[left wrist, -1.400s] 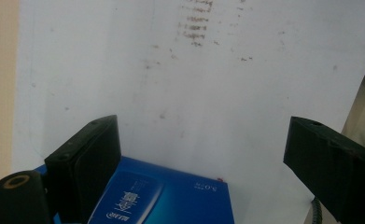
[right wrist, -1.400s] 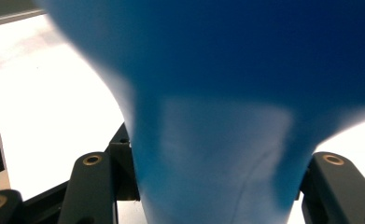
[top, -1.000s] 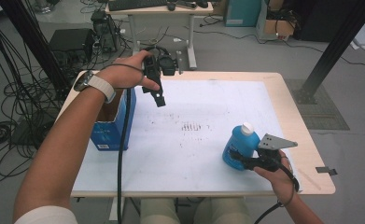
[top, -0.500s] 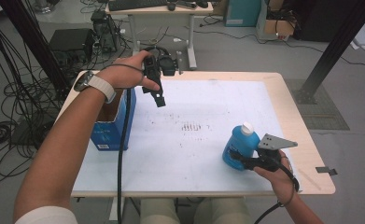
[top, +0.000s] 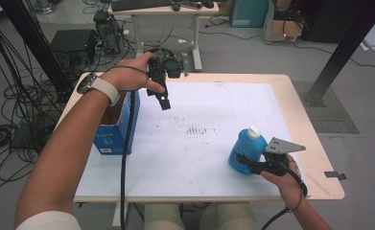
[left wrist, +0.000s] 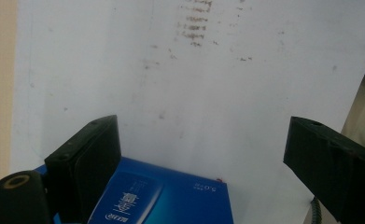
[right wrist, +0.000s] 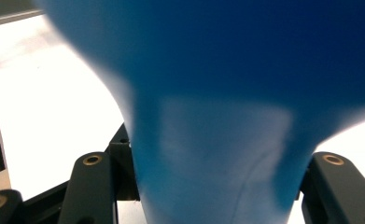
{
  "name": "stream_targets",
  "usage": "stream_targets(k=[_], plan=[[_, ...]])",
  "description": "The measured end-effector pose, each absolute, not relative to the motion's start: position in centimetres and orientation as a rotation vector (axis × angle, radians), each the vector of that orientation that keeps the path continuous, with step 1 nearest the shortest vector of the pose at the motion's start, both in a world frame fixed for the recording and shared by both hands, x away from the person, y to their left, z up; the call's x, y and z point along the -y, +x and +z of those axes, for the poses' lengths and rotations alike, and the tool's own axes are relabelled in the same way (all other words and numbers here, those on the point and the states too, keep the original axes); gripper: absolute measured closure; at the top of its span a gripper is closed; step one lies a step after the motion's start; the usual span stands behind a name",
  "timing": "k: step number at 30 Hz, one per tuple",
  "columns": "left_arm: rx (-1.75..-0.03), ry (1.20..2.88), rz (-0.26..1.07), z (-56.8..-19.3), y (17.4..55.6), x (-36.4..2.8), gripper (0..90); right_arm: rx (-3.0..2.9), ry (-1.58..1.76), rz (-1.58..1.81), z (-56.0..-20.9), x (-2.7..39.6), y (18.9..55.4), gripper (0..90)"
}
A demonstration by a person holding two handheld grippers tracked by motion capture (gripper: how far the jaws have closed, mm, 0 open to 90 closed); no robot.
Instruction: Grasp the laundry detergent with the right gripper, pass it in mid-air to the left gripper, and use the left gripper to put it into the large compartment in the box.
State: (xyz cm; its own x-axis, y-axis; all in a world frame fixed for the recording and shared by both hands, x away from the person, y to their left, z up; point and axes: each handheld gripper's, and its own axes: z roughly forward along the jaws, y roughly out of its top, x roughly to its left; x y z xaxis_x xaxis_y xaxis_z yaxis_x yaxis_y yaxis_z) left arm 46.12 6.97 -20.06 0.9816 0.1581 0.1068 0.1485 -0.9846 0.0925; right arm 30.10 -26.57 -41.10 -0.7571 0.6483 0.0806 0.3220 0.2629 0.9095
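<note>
A blue bottle [top: 245,146] with a white cap stands at the front right of the white table [top: 214,105]. My right gripper [top: 245,164] is shut on its lower body from the near side. In the right gripper view the bottle [right wrist: 217,93] sits pinched between the two jaws. My left gripper [top: 164,102] hangs above the far left of the table, open, with nothing between its jaws. Its own view looks down past the open gripper [left wrist: 203,154] at the table and an open blue box [left wrist: 171,200]. That box [top: 109,136] stands at the table's left edge, under my left forearm.
Faint brown marks [top: 197,129] stain the middle of the white table top. A black cable [top: 125,158] trails from the left gripper down across the box. Beyond the far edge are a small desk [top: 161,14] and tangled cables on the floor.
</note>
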Motion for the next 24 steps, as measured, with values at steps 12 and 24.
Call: stream_targets(k=[12, 24], plan=[[-0.272, 3.041, 0.175, -20.04, 45.96, -7.03, 11.3, -2.241, 0.922, 1.479, -41.0, 26.56, 29.97, 42.2], [-0.254, 3.041, 0.169, -20.1, 46.14, -7.08, 11.4, -2.243, 0.921, 1.483, -41.0, 26.56, 29.99, 42.2]])
